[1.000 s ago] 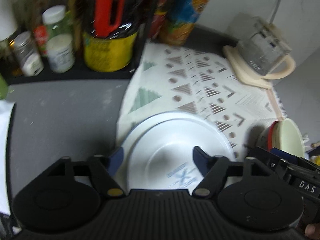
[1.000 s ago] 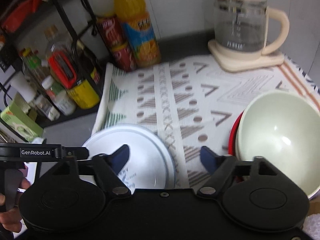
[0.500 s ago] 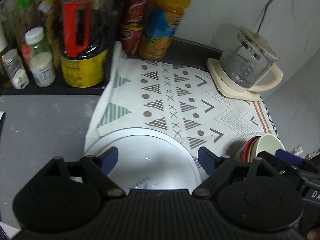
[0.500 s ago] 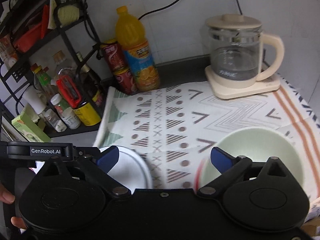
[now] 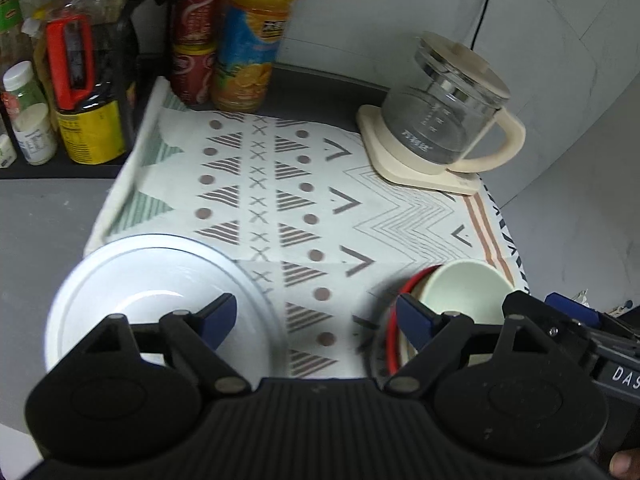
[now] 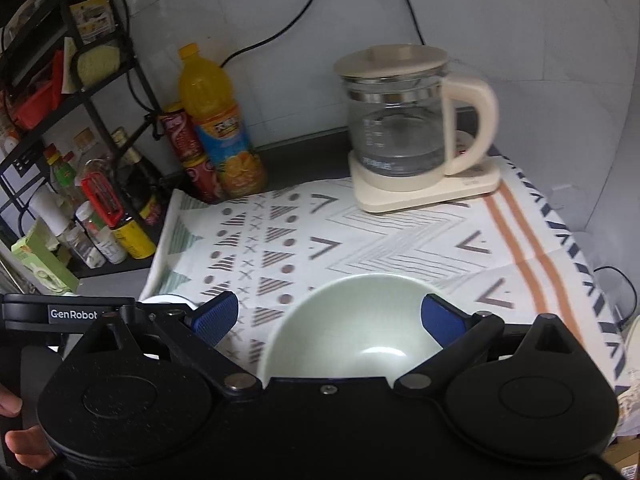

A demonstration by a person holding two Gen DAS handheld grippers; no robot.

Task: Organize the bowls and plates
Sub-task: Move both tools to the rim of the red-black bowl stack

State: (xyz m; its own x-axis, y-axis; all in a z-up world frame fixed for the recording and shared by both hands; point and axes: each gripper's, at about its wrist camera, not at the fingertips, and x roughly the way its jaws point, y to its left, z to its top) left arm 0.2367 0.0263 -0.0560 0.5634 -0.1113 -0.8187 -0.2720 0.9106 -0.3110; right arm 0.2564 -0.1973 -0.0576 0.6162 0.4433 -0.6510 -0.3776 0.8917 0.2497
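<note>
A white plate (image 5: 160, 280) lies on the front left of the patterned cloth (image 5: 280, 200). A pale green bowl (image 5: 464, 292) sits in a stack with a red-rimmed dish (image 5: 394, 320) at the front right. My left gripper (image 5: 316, 316) is open and empty, above the cloth between plate and bowl. My right gripper (image 6: 330, 316) is open and empty, its jaws wide on either side of the green bowl (image 6: 360, 336) without touching it. A sliver of the white plate (image 6: 168, 299) shows behind the left gripper's body in the right wrist view.
A glass kettle (image 5: 444, 120) on its cream base stands at the back right of the cloth. An orange juice bottle (image 5: 256, 40) and red cans (image 5: 194, 40) stand at the back. A black rack (image 6: 80, 160) with jars and bottles fills the left side.
Both grippers have pulled back and risen, so more of the counter shows. The left gripper has shifted right, off the white plate. The right gripper has centred over the green bowl.
</note>
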